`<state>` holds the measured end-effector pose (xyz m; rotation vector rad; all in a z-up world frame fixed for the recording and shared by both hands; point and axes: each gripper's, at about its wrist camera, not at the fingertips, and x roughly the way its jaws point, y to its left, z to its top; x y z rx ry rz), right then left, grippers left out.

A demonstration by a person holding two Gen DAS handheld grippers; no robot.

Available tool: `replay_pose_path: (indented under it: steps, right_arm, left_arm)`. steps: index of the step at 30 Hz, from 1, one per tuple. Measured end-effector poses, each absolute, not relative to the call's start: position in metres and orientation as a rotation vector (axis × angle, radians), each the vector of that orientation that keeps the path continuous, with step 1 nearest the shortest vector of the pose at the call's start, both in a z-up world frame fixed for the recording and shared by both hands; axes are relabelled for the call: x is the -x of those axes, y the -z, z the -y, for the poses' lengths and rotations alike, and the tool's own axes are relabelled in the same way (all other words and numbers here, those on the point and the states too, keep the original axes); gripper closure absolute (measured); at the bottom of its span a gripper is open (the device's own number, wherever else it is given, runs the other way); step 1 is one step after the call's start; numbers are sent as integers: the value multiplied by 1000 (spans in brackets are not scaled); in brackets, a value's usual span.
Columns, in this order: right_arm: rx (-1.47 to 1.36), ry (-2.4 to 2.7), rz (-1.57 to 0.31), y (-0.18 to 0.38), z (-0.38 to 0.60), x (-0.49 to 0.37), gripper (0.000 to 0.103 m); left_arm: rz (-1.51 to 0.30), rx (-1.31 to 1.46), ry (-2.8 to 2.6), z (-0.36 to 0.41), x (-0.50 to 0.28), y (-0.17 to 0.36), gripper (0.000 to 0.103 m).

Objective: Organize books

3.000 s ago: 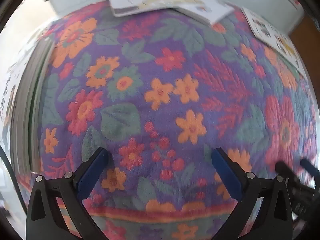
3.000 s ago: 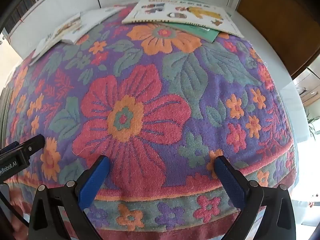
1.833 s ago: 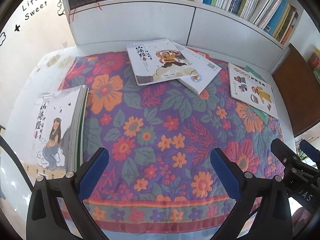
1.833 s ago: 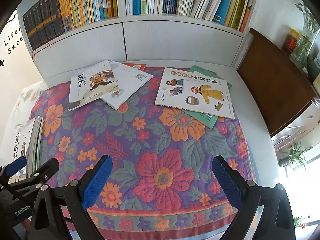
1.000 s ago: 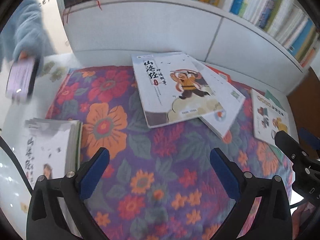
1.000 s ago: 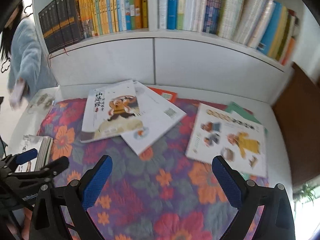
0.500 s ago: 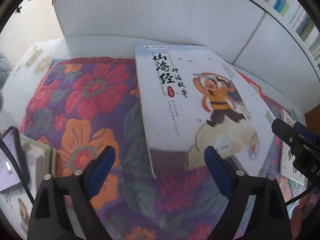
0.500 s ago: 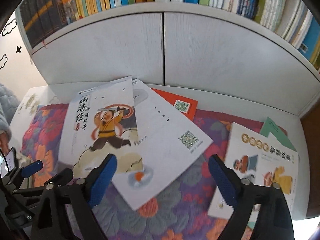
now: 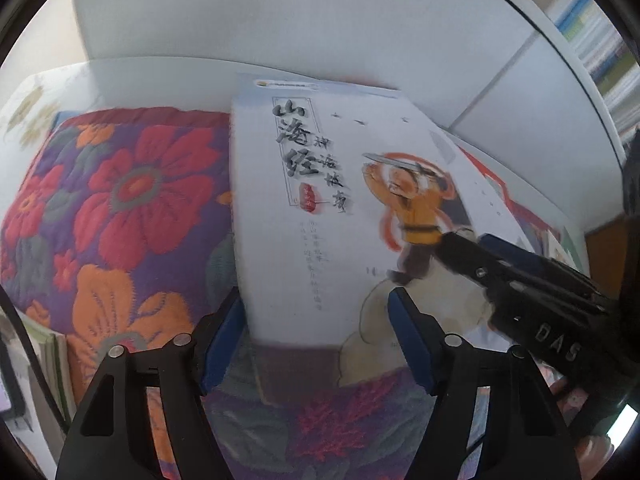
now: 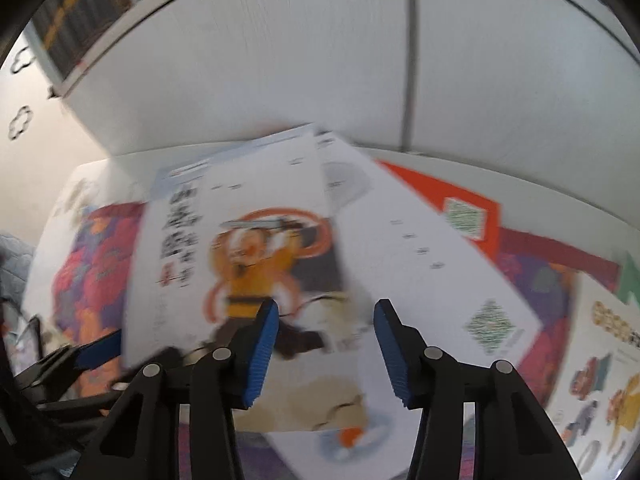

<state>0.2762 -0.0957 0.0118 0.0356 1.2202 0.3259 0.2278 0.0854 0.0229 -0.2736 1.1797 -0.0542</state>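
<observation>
Both pairs of blue-padded jaws have just been closing and stand partway in, with a gap between the pads and nothing pinched. Over the white picture book with black brush lettering and an orange-clad cartoon figure (image 9: 320,216), the left gripper (image 9: 316,336) straddles the book's near left corner: its left pad sits just beside the book's left edge, and its right pad hovers over the cover. That book lies flat on a purple quilted cloth with red and orange flowers (image 9: 120,208), its far end reaching toward the white cabinet front (image 9: 280,20). Above the same cover's lower right part hangs the right gripper (image 10: 324,344), its pads on either side of the book's right edge; whether they touch it cannot be told through the blur. Under this book lies a second white book with a square code mark (image 10: 460,292), and beneath that a red-orange one (image 10: 452,200). Further right lies a white book with small cartoon figures (image 10: 600,368).
</observation>
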Motion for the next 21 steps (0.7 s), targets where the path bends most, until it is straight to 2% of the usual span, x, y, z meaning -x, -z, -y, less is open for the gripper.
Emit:
replay_pose_path:
  steps: [9,21]
  right_arm:
    - [-46,-352,-1292,-18,118,-228,53]
    - [-52,-240,-1418,-26,147,-39,53]
  left_arm:
    - [-1216,331,211,-73,-180,-16,34]
    - [-1339,276,423,-45,-34,-16,34]
